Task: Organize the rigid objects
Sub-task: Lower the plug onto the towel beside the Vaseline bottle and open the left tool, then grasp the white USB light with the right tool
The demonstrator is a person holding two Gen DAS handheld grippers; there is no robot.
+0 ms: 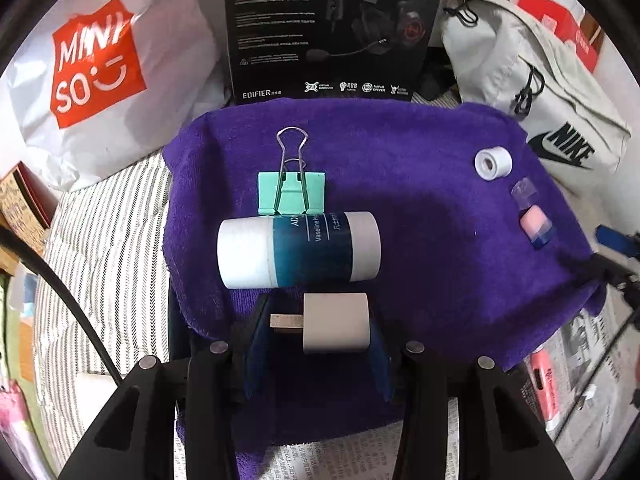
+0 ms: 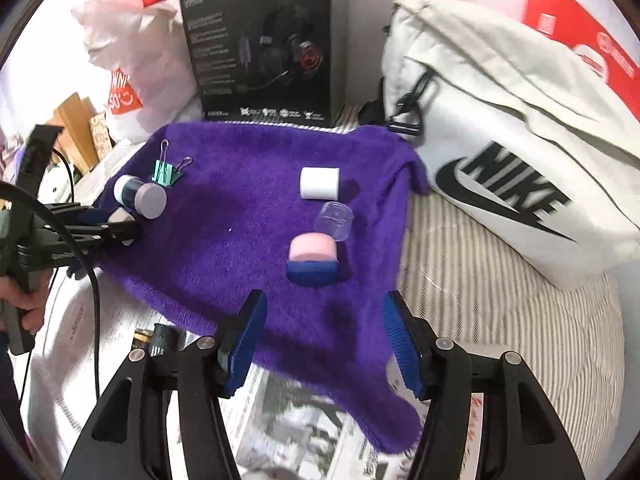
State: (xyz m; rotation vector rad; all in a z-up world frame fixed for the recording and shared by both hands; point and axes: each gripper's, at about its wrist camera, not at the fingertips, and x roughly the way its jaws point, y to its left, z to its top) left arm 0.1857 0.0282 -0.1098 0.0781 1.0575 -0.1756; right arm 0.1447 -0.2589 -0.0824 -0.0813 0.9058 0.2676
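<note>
A small grey plug adapter point(image 1: 335, 323) is held between the closed-in fingers of the left gripper point(image 1: 316, 344), low over the near edge of the purple towel point(image 1: 420, 208); a placing step is judged to be in hand. Just beyond lies the Vaseline tube point(image 1: 298, 254), then the green binder clip point(image 1: 291, 192). A free spot must be chosen next. The right gripper point(image 2: 324, 344) is held open and empty, near the pink-and-blue piece point(image 2: 313, 258) and white roll point(image 2: 320, 183).

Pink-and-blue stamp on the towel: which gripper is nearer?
Right. The right gripper hangs open just short of the pink-and-blue stamp; the left gripper, holding a charger plug, sits across the towel.
</note>
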